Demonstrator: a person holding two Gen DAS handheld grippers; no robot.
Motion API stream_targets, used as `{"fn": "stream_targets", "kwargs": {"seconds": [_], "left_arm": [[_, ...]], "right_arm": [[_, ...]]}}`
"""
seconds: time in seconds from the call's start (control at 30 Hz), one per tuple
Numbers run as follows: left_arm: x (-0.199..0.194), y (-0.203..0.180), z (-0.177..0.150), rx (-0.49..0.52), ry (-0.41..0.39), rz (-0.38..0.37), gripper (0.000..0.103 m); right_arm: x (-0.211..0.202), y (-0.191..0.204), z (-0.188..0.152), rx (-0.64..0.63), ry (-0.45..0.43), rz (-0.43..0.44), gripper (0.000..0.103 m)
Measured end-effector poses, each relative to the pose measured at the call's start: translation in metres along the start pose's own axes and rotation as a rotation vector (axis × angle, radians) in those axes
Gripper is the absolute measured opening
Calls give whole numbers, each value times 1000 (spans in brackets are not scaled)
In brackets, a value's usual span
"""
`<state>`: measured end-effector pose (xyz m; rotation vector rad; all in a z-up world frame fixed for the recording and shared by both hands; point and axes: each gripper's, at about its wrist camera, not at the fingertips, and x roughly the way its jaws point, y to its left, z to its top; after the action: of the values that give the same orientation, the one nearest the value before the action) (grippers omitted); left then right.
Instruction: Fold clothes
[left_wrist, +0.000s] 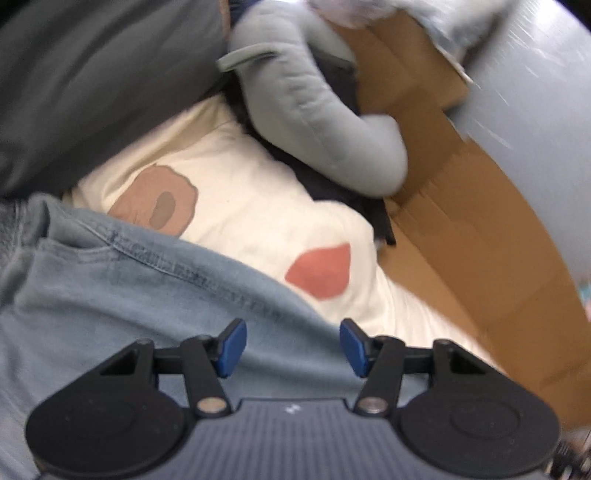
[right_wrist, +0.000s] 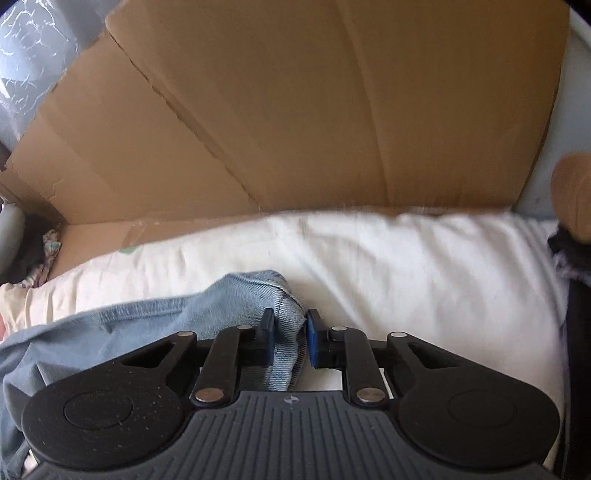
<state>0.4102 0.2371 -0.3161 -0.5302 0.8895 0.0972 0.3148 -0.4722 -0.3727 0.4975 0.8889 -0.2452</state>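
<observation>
A light blue denim garment (left_wrist: 122, 295) lies over a cream cloth (left_wrist: 236, 206) printed with brown and red shapes. My left gripper (left_wrist: 291, 345) hovers over the denim with its blue pads apart and nothing between them. In the right wrist view my right gripper (right_wrist: 290, 339) is shut on a bunched hem of the denim garment (right_wrist: 258, 291), the fabric pinched between both pads. The same cream cloth (right_wrist: 406, 266) spreads beneath it.
Flattened brown cardboard (right_wrist: 314, 110) stands behind the cloth and runs along the right side (left_wrist: 461, 221). A grey padded garment (left_wrist: 317, 122) and dark clothes (left_wrist: 332, 184) lie at the back. A dark grey cushion (left_wrist: 92, 81) is at the upper left.
</observation>
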Motion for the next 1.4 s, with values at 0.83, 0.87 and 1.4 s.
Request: {"fn": "stream_targets", "kwargs": {"seconds": [0.83, 0.87, 1.4], "left_arm": [[65, 23, -6, -396, -31, 38, 27], [65, 25, -6, -403, -29, 40, 24], [61, 17, 33, -317, -75, -7, 7]], "right_arm": [[-26, 29, 33, -122, -222, -100, 11], [-27, 30, 34, -126, -226, -101, 11], [-33, 38, 38, -177, -215, -114, 11]]}}
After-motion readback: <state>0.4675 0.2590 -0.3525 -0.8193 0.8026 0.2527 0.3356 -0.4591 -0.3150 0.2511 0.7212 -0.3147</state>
